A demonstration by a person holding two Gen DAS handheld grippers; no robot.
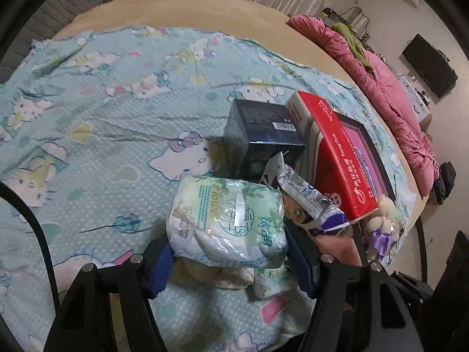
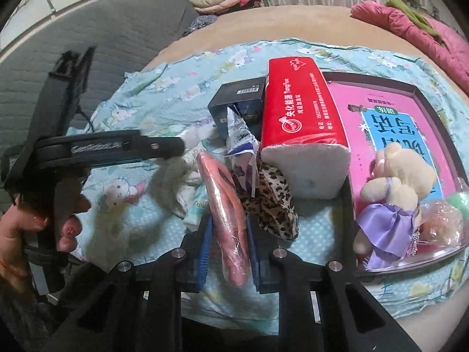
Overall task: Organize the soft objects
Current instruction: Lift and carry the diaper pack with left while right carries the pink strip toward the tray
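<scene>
I had the left gripper (image 1: 228, 252) closed on a green-and-white tissue pack (image 1: 227, 220), lifted above the cartoon-print sheet (image 1: 102, 111) near the middle of the bed. My right gripper (image 2: 227, 249) was clamped on a pink plastic-wrapped item (image 2: 225, 214). Just beyond lay a leopard-print cloth (image 2: 272, 208), a red tissue pack (image 2: 299, 120) and a dark box (image 2: 237, 99); a plush doll (image 2: 392, 193) rested in the tray (image 2: 439, 108) toward the sheet's right edge.

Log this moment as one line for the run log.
left gripper: shut on green-white plastic tissue pack | right gripper: shut on pink plastic-wrapped soft item | both over blue cartoon-print sheet
</scene>
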